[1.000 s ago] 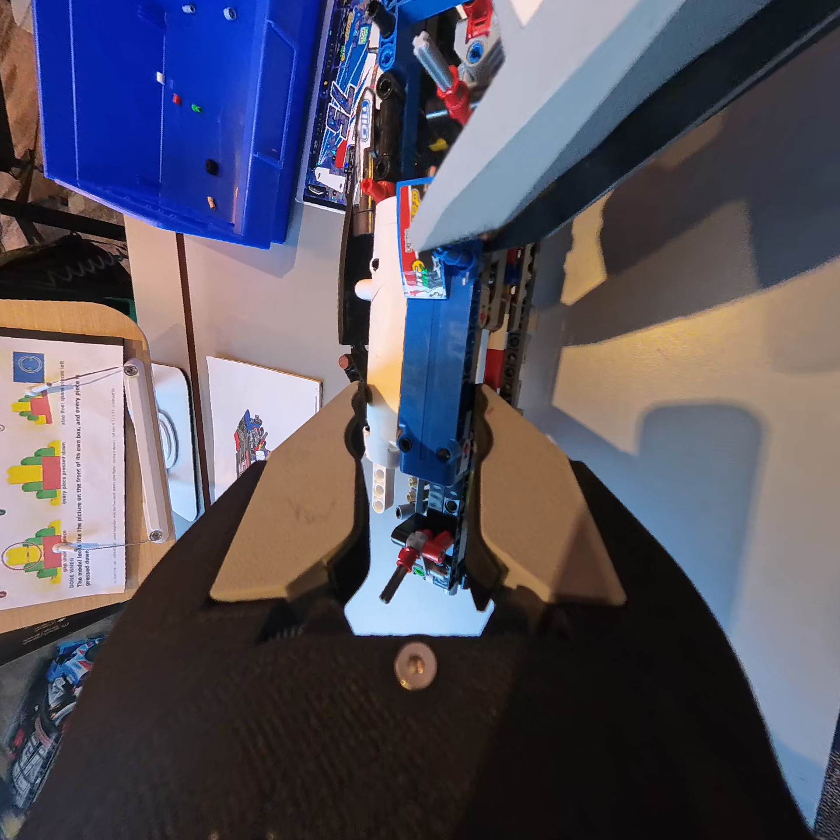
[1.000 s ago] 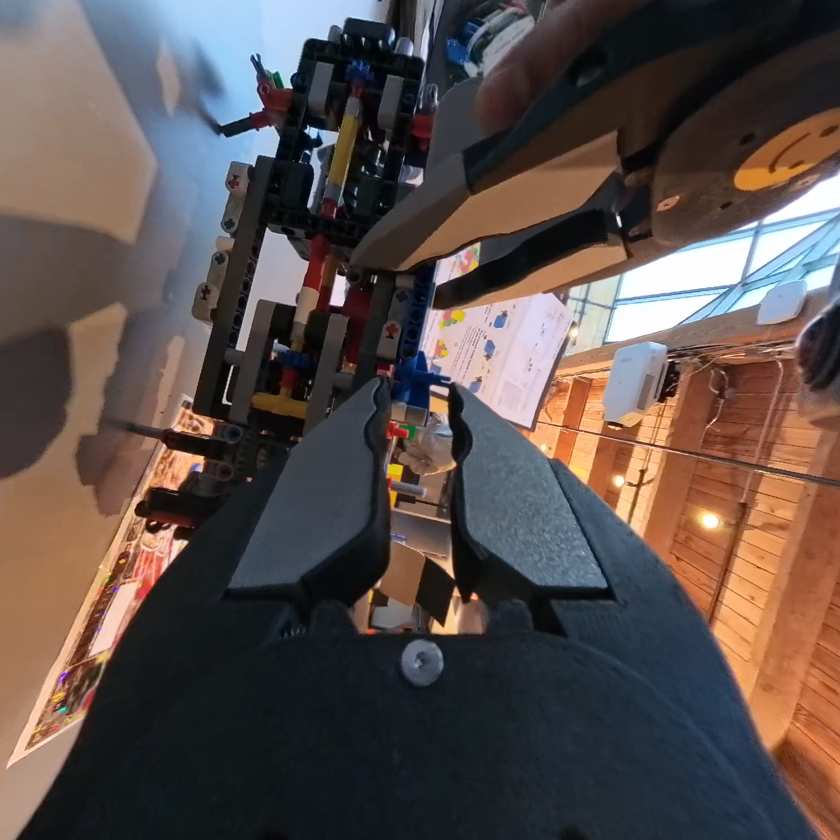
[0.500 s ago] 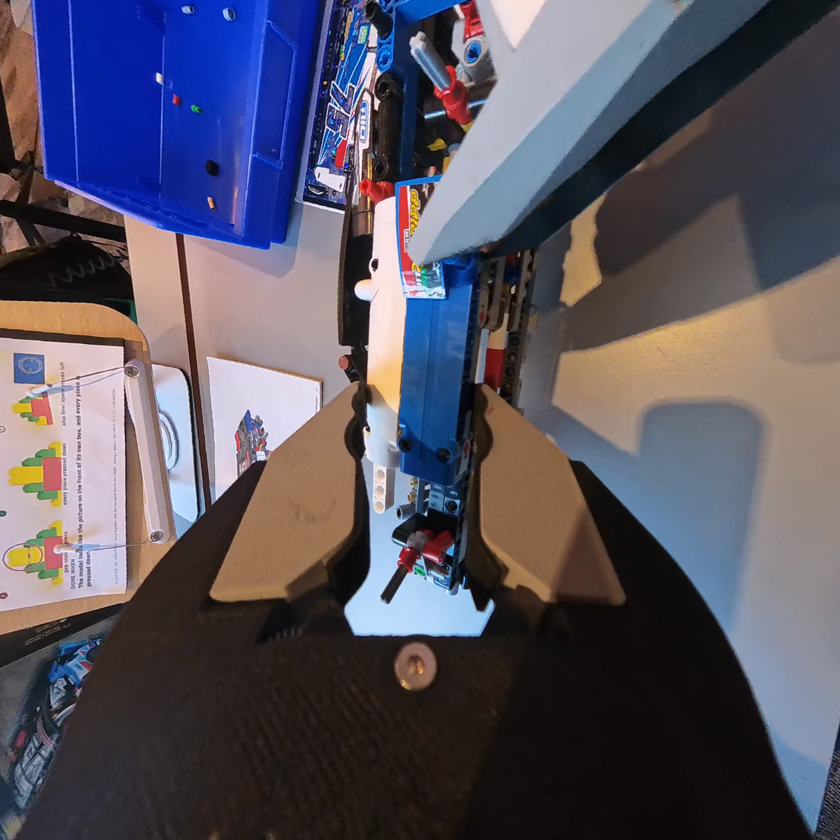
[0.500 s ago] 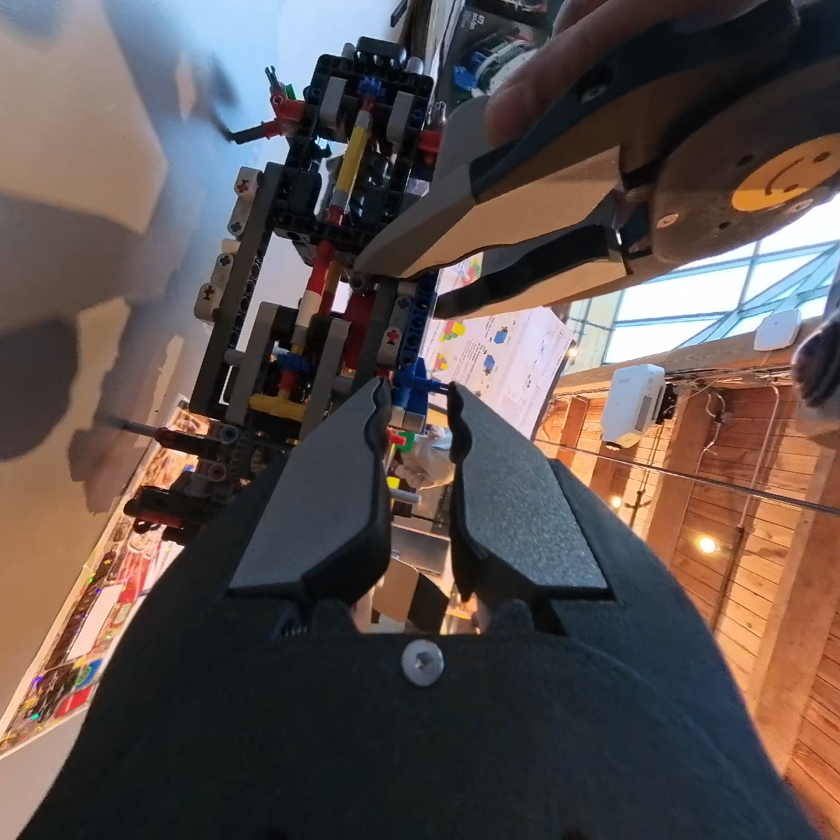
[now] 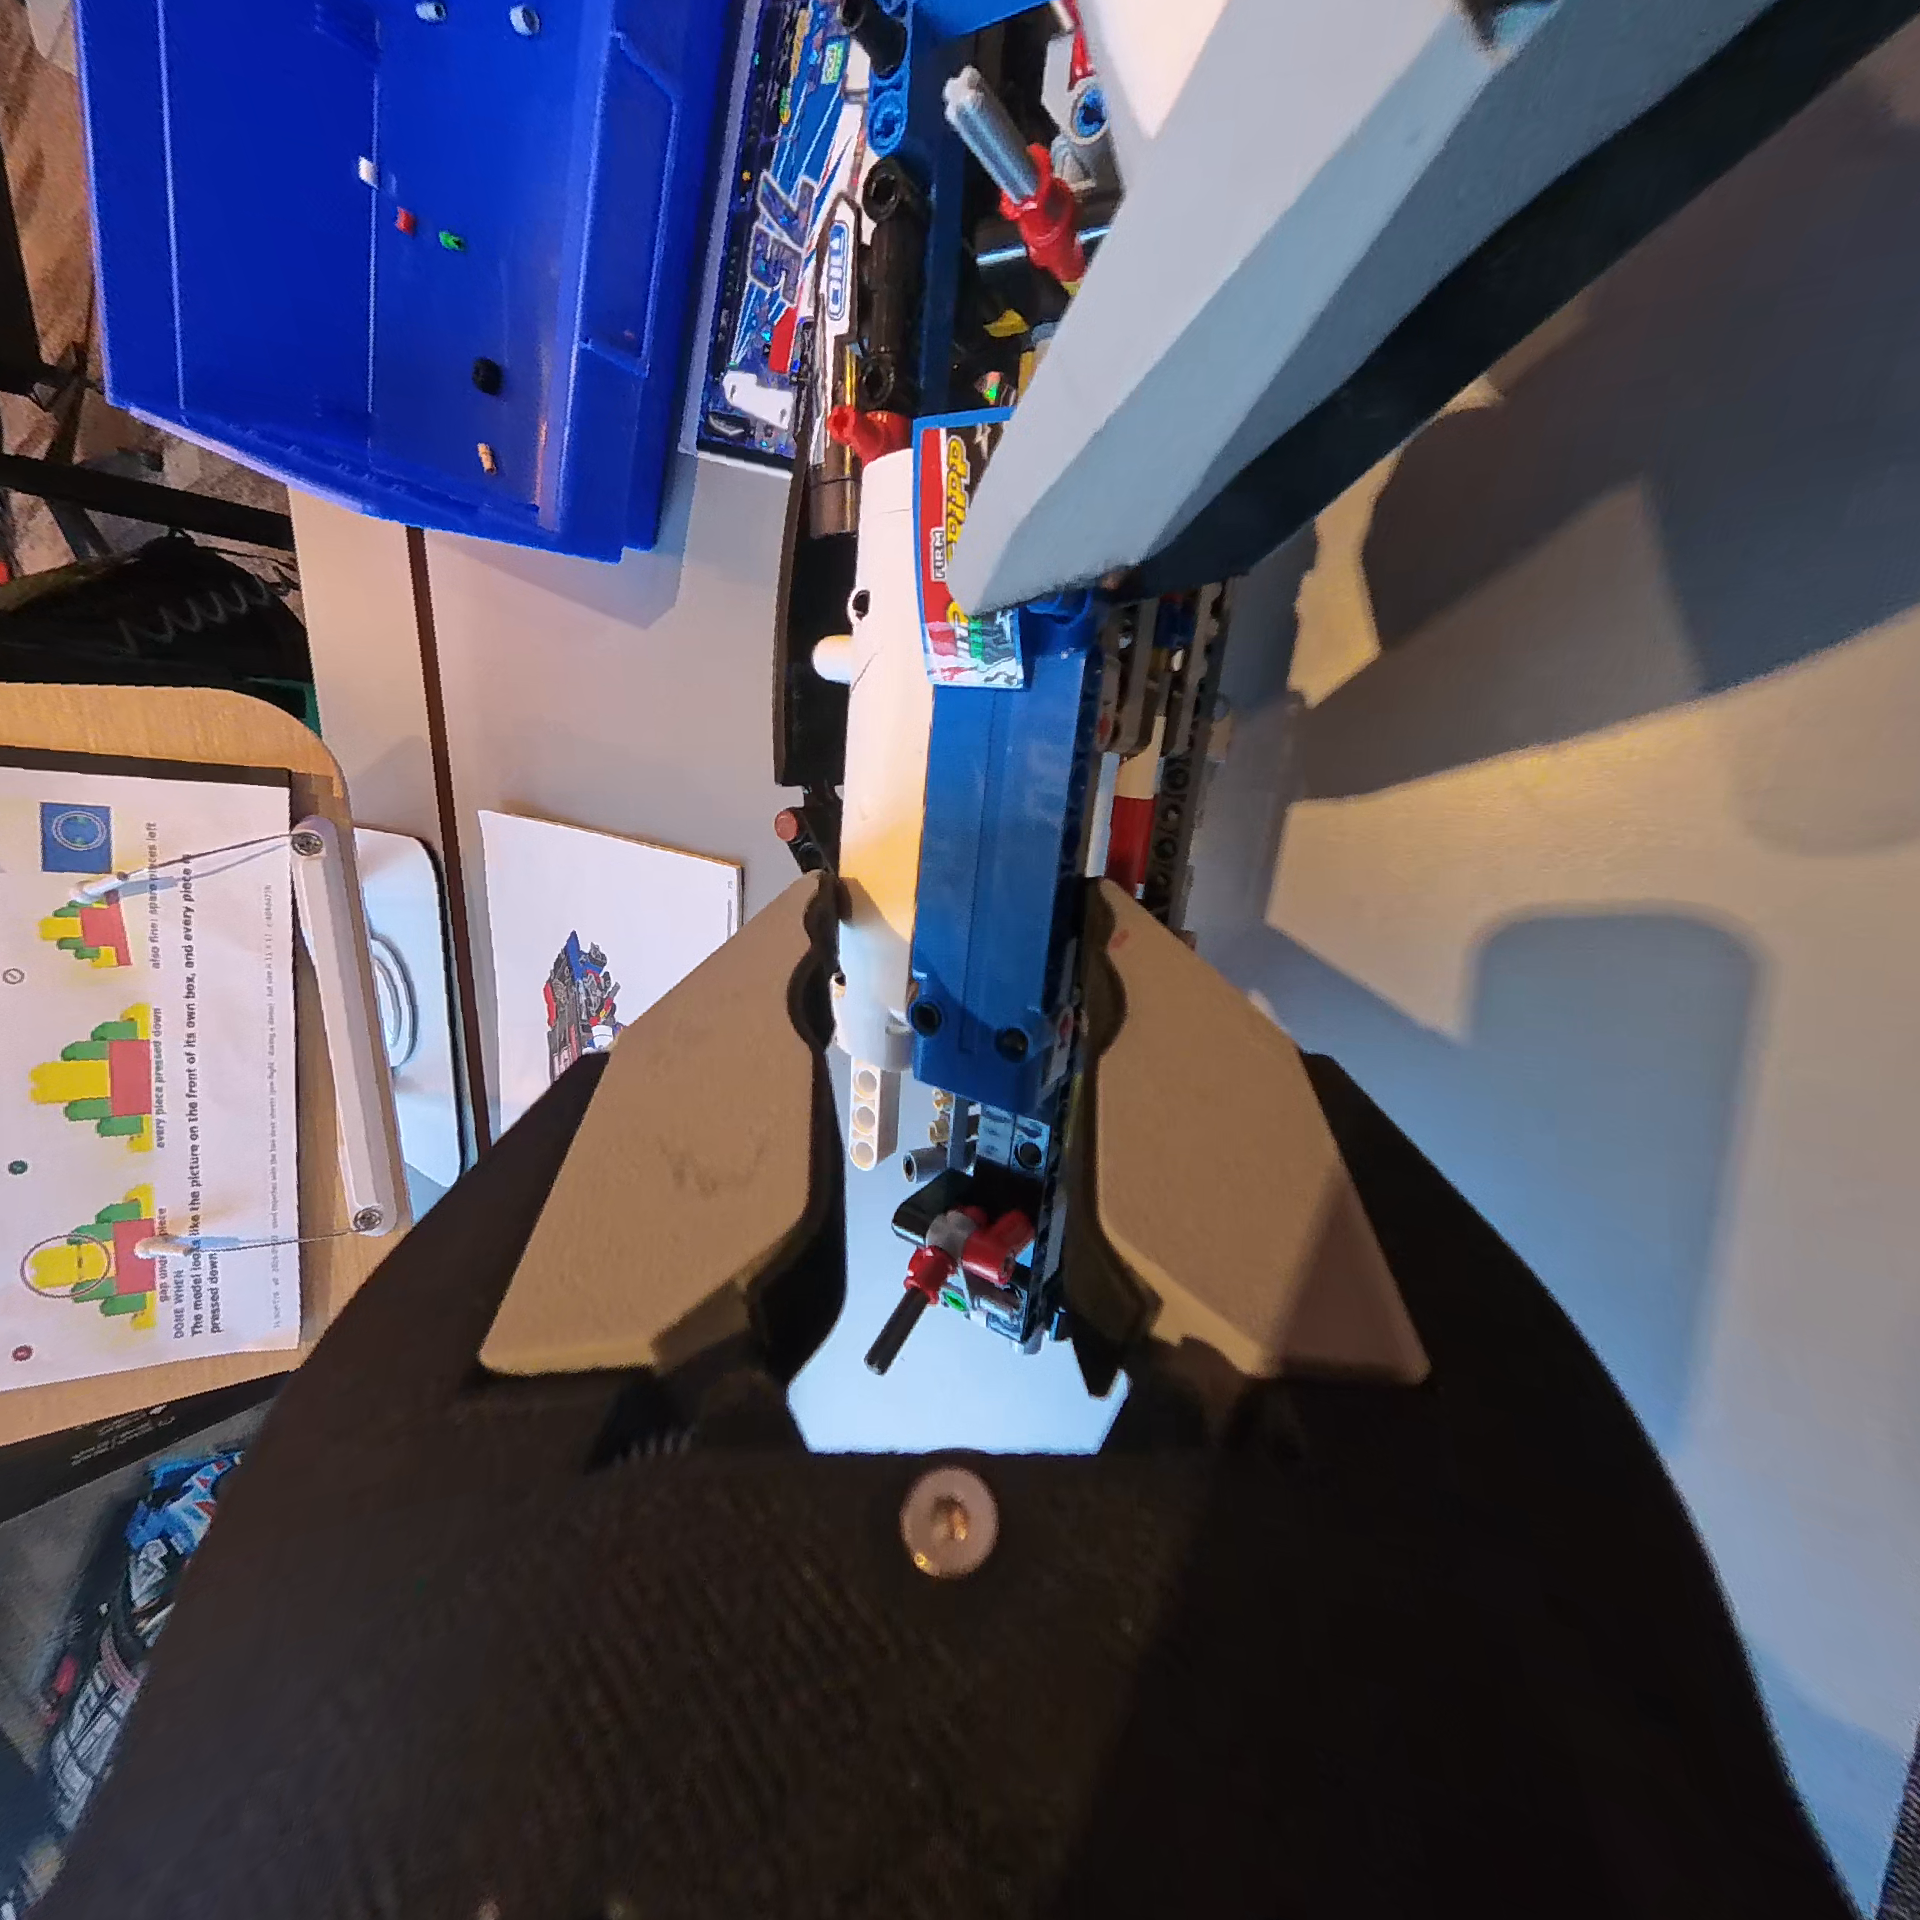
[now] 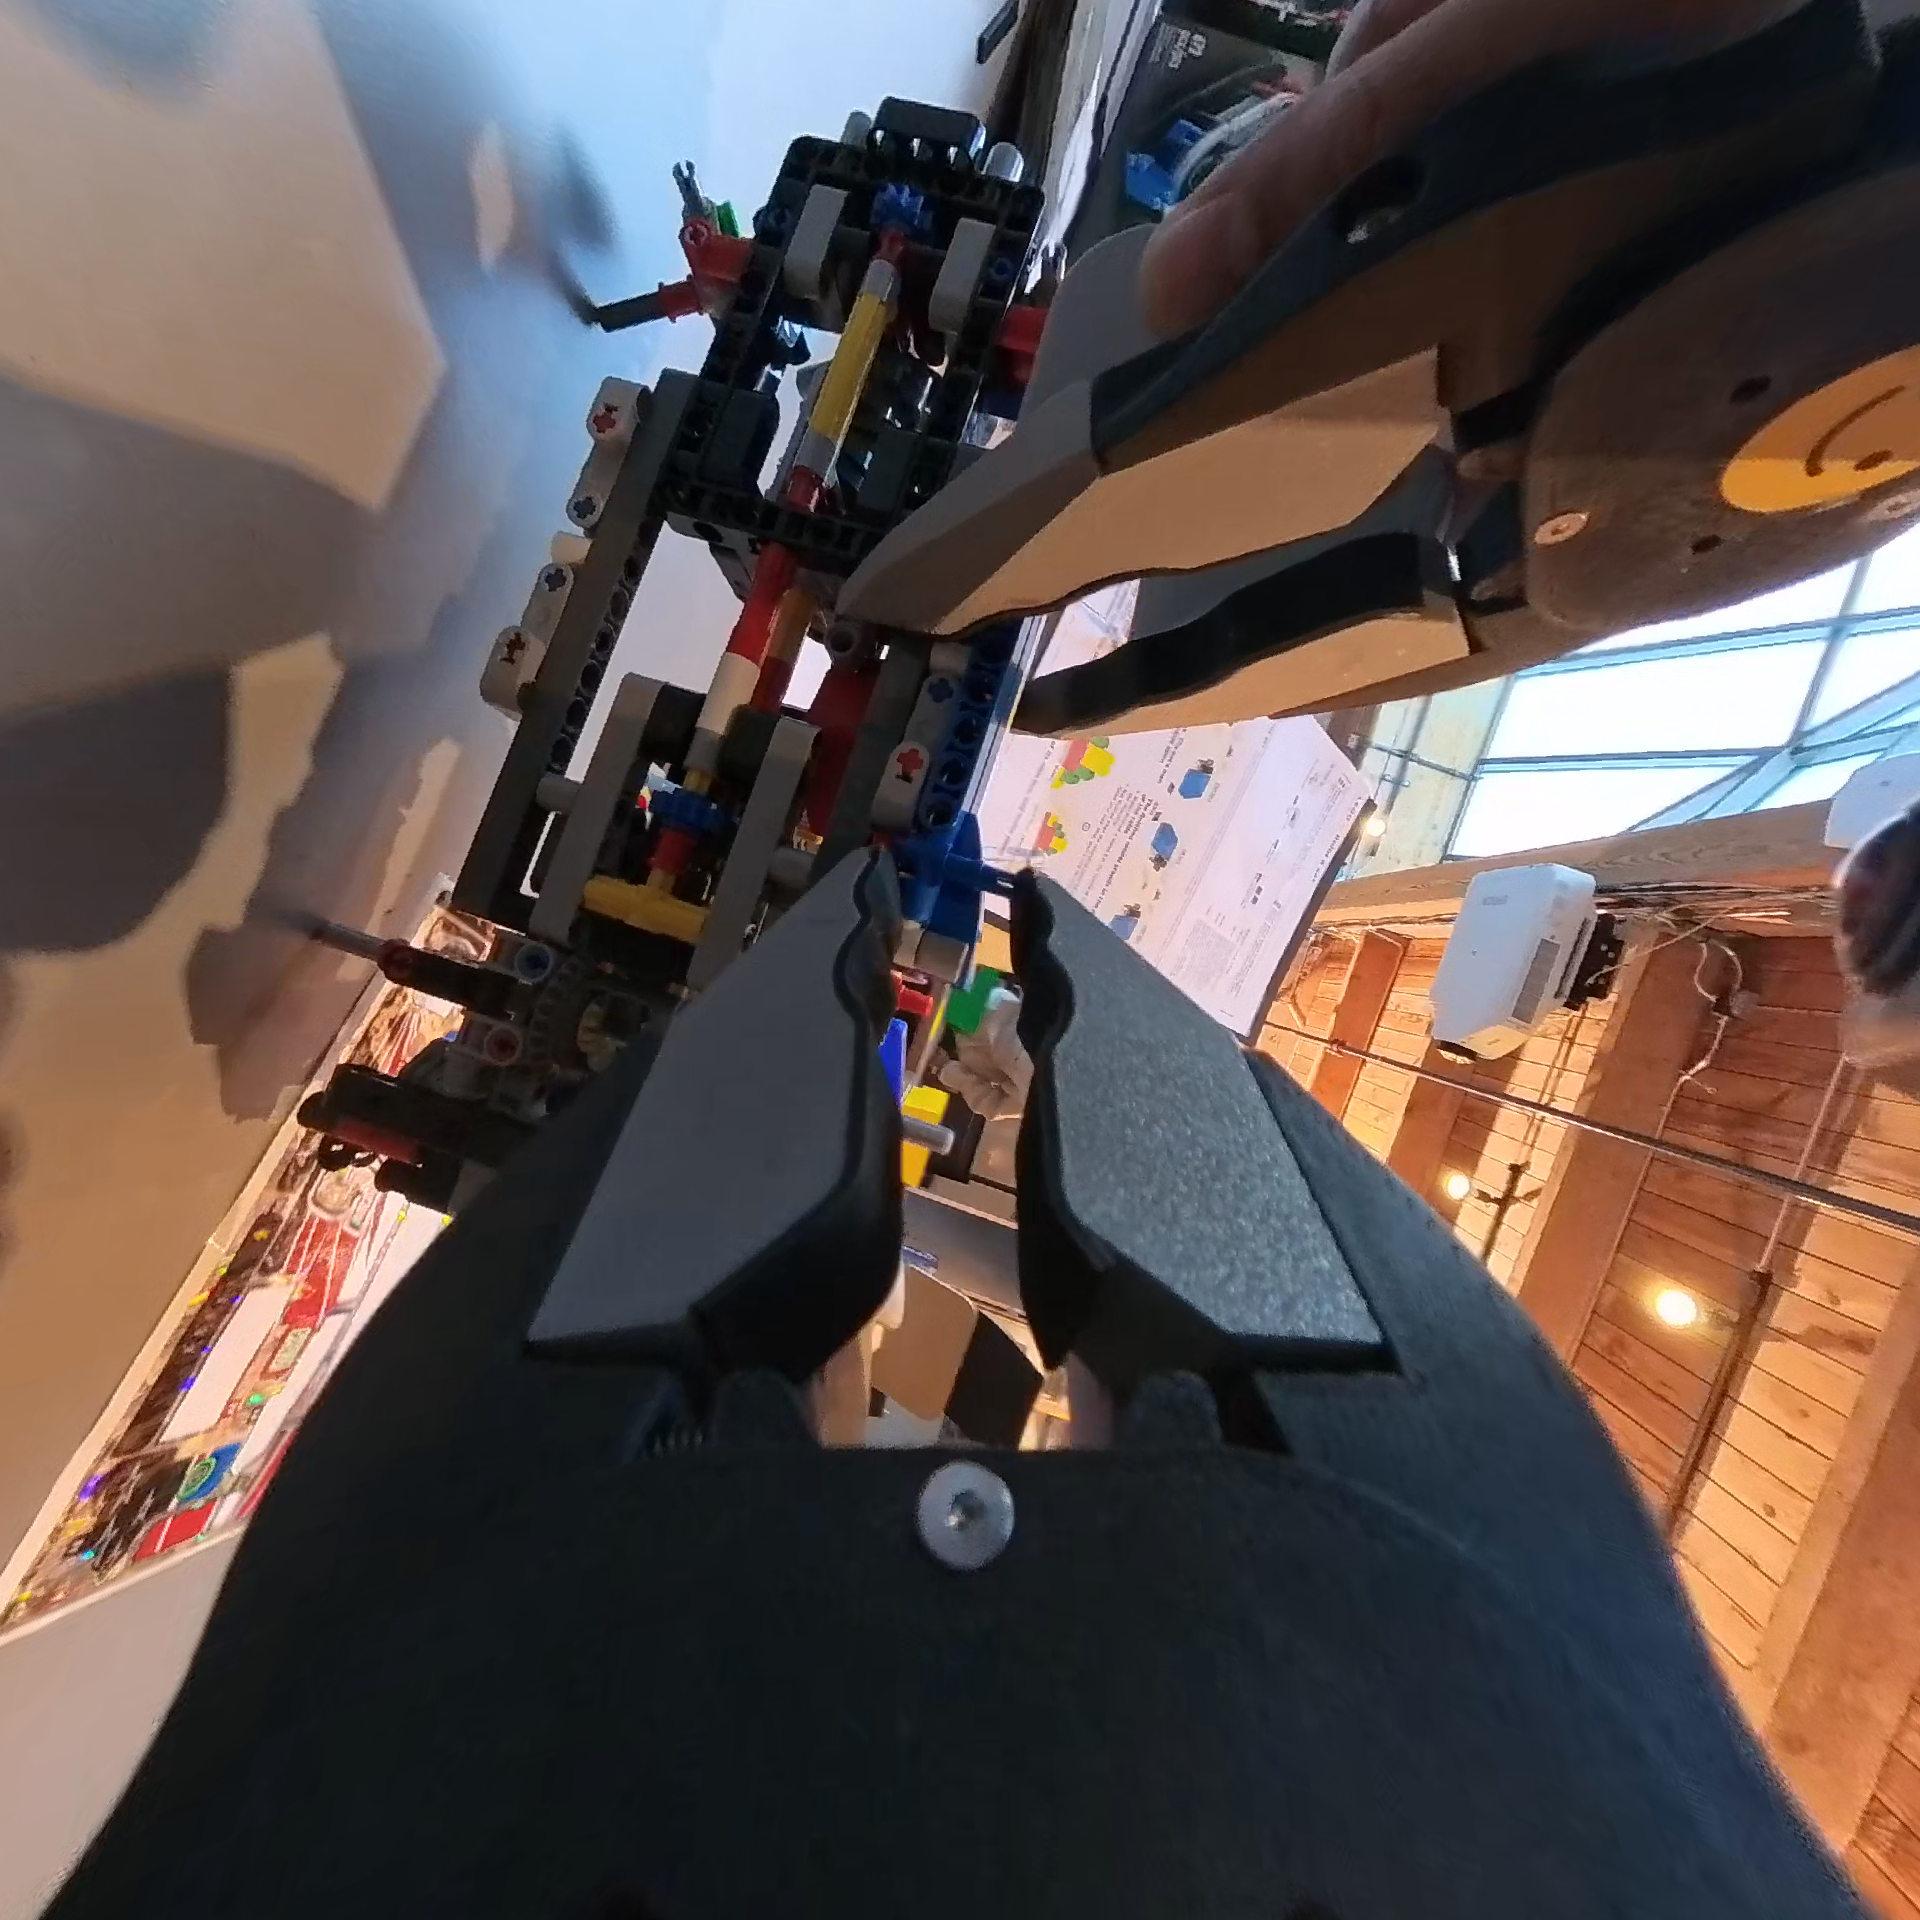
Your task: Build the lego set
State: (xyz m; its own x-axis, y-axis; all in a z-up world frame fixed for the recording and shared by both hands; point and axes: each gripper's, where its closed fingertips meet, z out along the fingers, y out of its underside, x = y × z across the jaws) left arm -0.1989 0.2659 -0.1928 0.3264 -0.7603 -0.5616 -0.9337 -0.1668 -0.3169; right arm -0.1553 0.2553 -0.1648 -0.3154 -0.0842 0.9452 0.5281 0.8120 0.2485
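Keeps the lego model [image 5: 987, 831] clamped in the left claw [image 5: 961, 888], off the tabletop [image 5: 1558, 1039], as before. Edges the right claw [image 6: 951, 875] closer around the blue pin [image 6: 951, 844], nearly closed. Hard to tell whether pinching yet, but suggests pin seating underway.

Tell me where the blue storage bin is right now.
The blue storage bin sits in the upper left of the left wrist view, on the table edge, left of the sticker sheet and the Lego model clamped in the left gripper.
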